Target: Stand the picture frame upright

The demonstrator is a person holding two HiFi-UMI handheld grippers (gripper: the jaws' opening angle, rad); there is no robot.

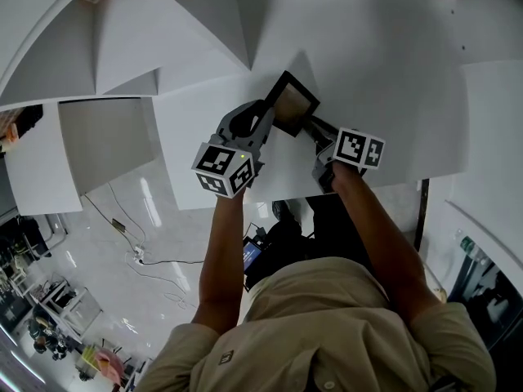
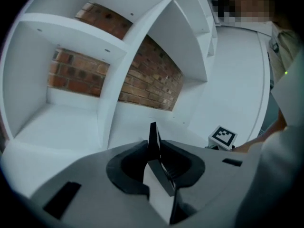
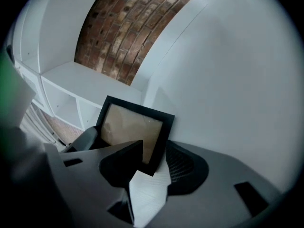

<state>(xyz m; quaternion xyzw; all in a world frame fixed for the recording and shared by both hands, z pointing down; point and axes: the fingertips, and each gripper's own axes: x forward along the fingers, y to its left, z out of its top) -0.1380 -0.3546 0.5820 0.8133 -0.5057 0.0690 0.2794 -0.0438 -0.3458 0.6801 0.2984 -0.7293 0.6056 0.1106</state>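
You face a white shelving unit (image 1: 122, 64) of open compartments; the gripper views show a red brick wall (image 2: 152, 75) through its open back. In front of it lies a broad white tabletop (image 1: 392, 96), and both your arms reach out over its near edge.

Your left gripper (image 1: 272, 114) comes in from the left side of the head view. Its jaws are clamped on the picture frame (image 1: 294, 101), which shows in its own view as a thin black edge (image 2: 153, 139) pinched in the narrow slot between them.

Your right gripper (image 1: 310, 126) sits just beside the frame on the other side. Its jaws stand apart. The frame's lower corner (image 3: 151, 167) dips into the gap between them, with bare white surface showing in the rest of the gap, and the pads do not press on it.

The frame itself is black-bordered with a tan panel (image 3: 133, 129). It is tilted on one corner over the tabletop, close in front of the shelving. Whether that corner touches the tabletop cannot be made out.
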